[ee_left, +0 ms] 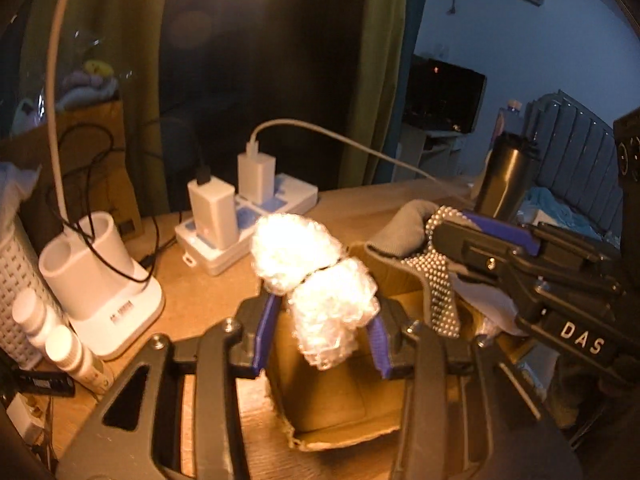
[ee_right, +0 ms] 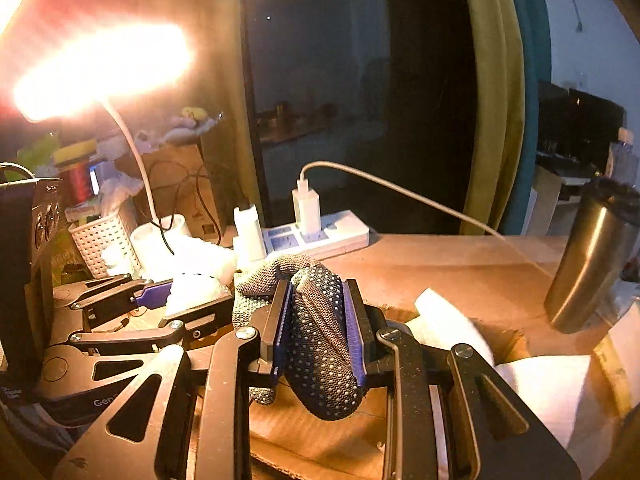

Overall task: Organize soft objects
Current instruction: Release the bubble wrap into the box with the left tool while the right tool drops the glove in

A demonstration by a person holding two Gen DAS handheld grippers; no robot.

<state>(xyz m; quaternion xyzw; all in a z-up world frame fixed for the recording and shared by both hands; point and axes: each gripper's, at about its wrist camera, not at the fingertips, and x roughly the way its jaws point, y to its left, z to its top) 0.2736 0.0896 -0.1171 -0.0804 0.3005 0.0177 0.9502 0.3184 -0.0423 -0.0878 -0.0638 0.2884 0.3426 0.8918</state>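
Pinching a white fluffy bundle (ee_left: 320, 288) at frame centre, the left tool (ee_left: 320, 336) is seen above a cardboard box (ee_left: 340, 412); a dotted grey glove (ee_right: 320, 344) is clamped by the right tool (ee_right: 318, 320).

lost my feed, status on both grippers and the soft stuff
Left gripper shut on white fluffy toy, over cardboard box. Right gripper shut on grey dotted glove. Steel tumbler close right.
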